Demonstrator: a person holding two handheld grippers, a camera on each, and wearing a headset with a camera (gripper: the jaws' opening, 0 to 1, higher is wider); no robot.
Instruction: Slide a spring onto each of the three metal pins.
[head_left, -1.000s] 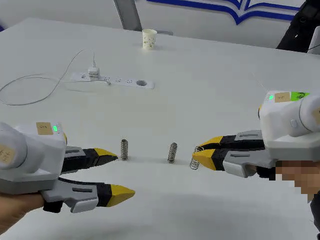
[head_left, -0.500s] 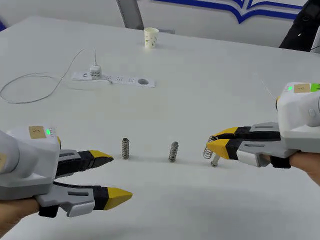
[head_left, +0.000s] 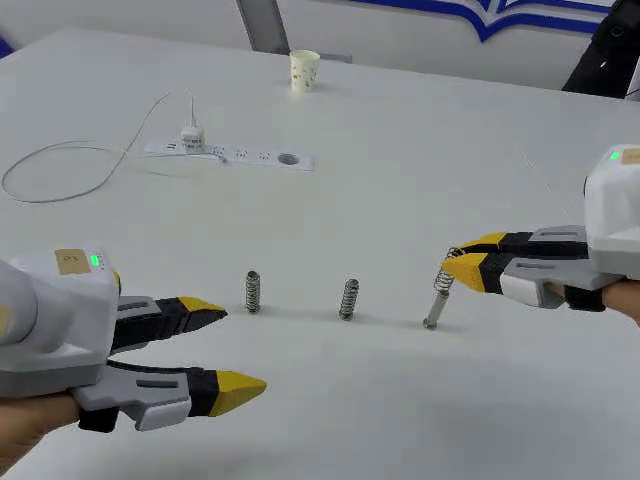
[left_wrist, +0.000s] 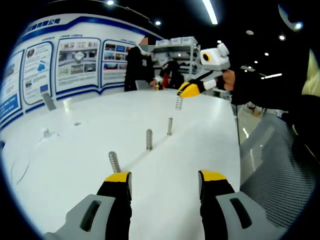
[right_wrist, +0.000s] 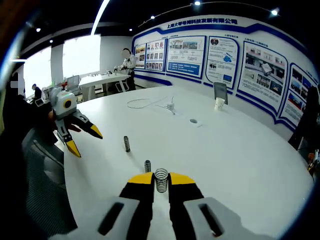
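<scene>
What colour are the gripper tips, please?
Yellow on both the left gripper and right gripper, clearest in the head view.

Yellow-tipped black tongs on white-and-grey bodies, each with a green light: left tongs (head_left: 245, 348) at seven o'clock, right tongs (head_left: 452, 258) at three. The spring (head_left: 443, 280) at the right tips, two more springs (head_left: 252, 291) and the pin (head_left: 434, 312) are silver-grey on a plain white bench (head_left: 400, 170). At twelve o'clock is a cream, speckled paper cup (head_left: 304, 70); at ten, a white power strip (head_left: 230, 155).

The table (head_left: 400, 180) is smooth white with a faint sheen. The right gripper (head_left: 455, 262), yellow-tipped plastic, pinches a spring (right_wrist: 161, 180) of bright wire; the pin (head_left: 434, 310) at its seven o'clock is bare grey metal.
</scene>
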